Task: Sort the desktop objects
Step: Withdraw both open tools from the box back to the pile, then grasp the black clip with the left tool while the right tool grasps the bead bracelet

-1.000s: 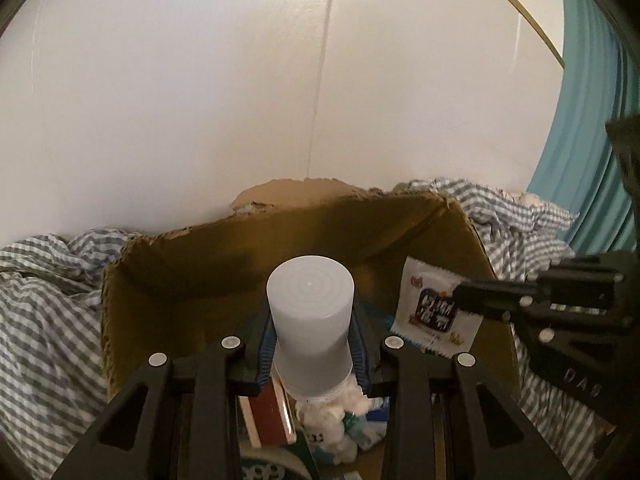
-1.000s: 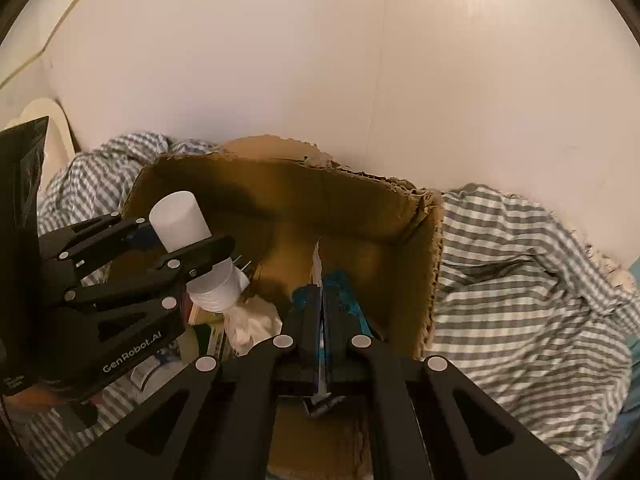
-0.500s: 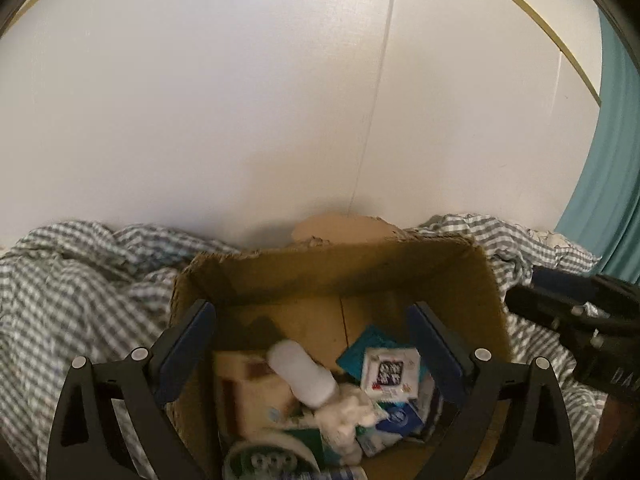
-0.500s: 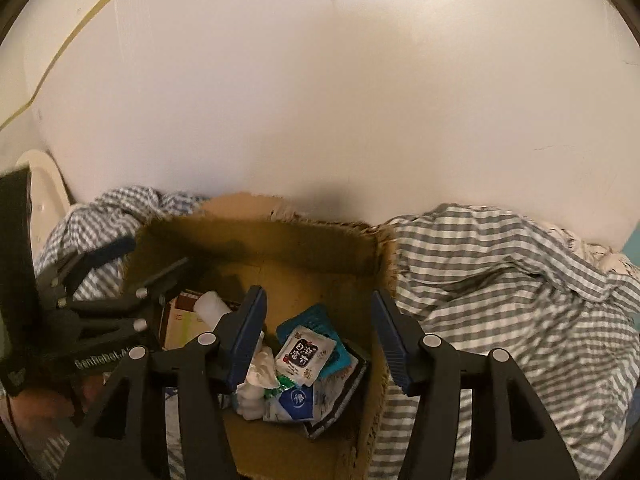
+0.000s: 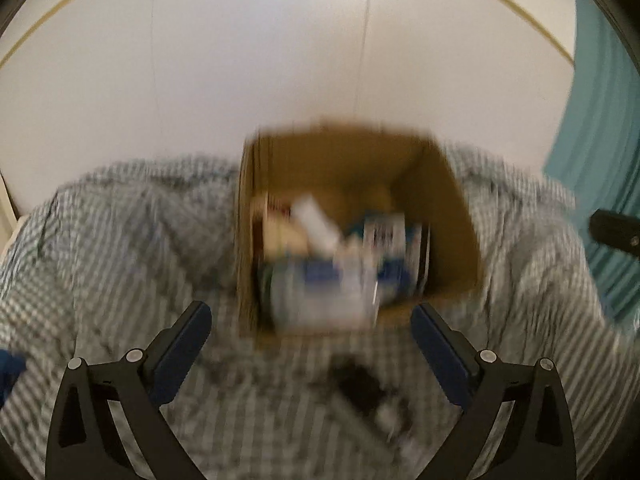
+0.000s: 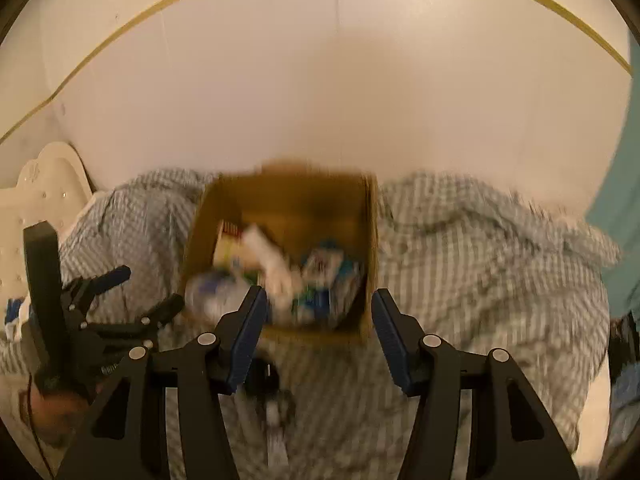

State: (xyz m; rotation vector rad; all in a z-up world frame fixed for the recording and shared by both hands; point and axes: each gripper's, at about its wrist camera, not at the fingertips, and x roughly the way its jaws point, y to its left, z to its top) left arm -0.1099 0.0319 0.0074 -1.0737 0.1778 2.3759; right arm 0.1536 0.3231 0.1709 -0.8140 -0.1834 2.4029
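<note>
A brown cardboard box [image 5: 460, 216] [image 6: 288, 196] stands on a checked cloth, blurred in both views. In it lie a white bottle [image 5: 316, 220] [image 6: 268, 256], a white printed sachet [image 5: 384, 232] [image 6: 324, 260] and several other blurred packets. My left gripper [image 5: 310, 314] hangs in front of the box, its jaws wide and still opening, with nothing between them. It also shows at the left in the right wrist view [image 6: 148, 288]. My right gripper [image 6: 318, 298] is open and empty, just short of the box's near wall.
A small dark object [image 5: 356, 384] [image 6: 268, 376] lies on the checked cloth [image 5: 132, 240] [image 6: 480, 264] in front of the box. A white wall rises behind. A teal curtain [image 5: 600, 140] hangs at the right, and a white padded panel [image 6: 44, 184] stands at the left.
Both grippers opened and let the white bottle and the sachet fall into the box. Both then pulled back from the box, which now looks smaller and farther away.
</note>
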